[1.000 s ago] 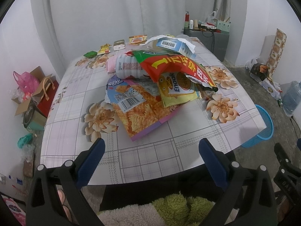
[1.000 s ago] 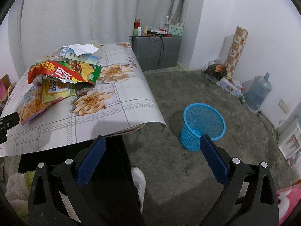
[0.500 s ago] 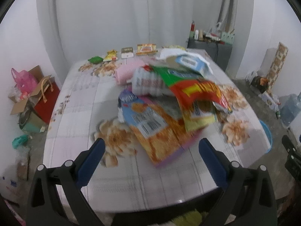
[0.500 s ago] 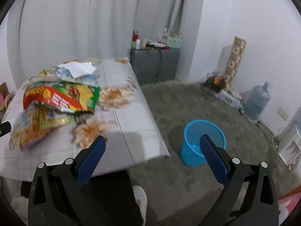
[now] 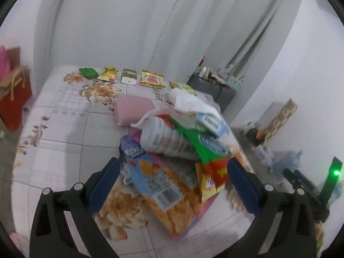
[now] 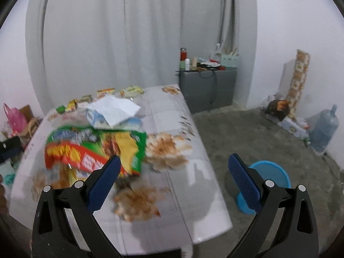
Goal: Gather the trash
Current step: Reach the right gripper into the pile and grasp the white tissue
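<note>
Both my grippers, left gripper (image 5: 173,169) and right gripper (image 6: 174,166), have fingers spread wide, holding nothing. Wrapper pile (image 5: 178,150) sits near the desk (image 5: 64,133) front edge.

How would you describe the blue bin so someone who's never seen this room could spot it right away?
Start at the table with the flowered cloth, piled with snack wrappers. Look down past its right edge to the bare concrete floor. The bin stands there, apart from the table, a round, open-topped bright blue basket. It is the only blue container on the floor besides the paler water jug by the wall.
</note>
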`<state>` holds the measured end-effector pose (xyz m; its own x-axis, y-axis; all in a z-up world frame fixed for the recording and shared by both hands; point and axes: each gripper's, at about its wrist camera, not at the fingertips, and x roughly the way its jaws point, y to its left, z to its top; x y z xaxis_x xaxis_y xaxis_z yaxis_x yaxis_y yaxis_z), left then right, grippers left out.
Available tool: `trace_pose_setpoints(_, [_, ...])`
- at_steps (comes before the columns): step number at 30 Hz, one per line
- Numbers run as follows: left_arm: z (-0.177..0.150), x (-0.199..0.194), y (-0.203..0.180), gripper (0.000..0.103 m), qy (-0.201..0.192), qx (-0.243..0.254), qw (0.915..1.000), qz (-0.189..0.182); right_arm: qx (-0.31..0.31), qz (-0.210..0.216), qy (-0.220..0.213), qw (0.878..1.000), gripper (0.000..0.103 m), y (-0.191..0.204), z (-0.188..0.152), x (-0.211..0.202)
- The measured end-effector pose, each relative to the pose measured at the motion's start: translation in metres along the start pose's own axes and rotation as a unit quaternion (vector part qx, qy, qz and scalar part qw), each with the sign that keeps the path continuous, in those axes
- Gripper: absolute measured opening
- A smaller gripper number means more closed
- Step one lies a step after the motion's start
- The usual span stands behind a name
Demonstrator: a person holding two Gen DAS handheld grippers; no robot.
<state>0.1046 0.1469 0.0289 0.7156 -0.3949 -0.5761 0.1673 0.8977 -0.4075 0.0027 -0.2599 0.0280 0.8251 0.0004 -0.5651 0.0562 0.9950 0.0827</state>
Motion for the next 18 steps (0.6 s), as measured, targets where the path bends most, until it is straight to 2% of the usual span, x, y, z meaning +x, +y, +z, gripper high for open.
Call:
trace_pose_setpoints(5, [0.02,0.006,0.01,0.098,-0.022,-0.008,0.9997,-0.009,0.04,0.103,0.026,0.994,0.093,0.006,0.047,0.037])
trace_pose_setpoints(10, [0.038,0.026,0.022,0.098,-0.016,-0.02,0.9993,-0.025,0.024,0.185,0.065,0.98,0.087,0.041,0.095,0.082])
trace_pose_setpoints(14, [0.045,0.038,0.026,0.098,-0.013,-0.025,0.9989,-0.037,-0.011,0.213,0.111,0.971,0.081,0.079,0.118,0.129])
trace_pose_setpoints(18, [0.048,0.048,0.026,0.097,-0.006,-0.022,0.9988,-0.044,-0.041,0.218,0.16,0.962,0.073,0.107,0.122,0.172])
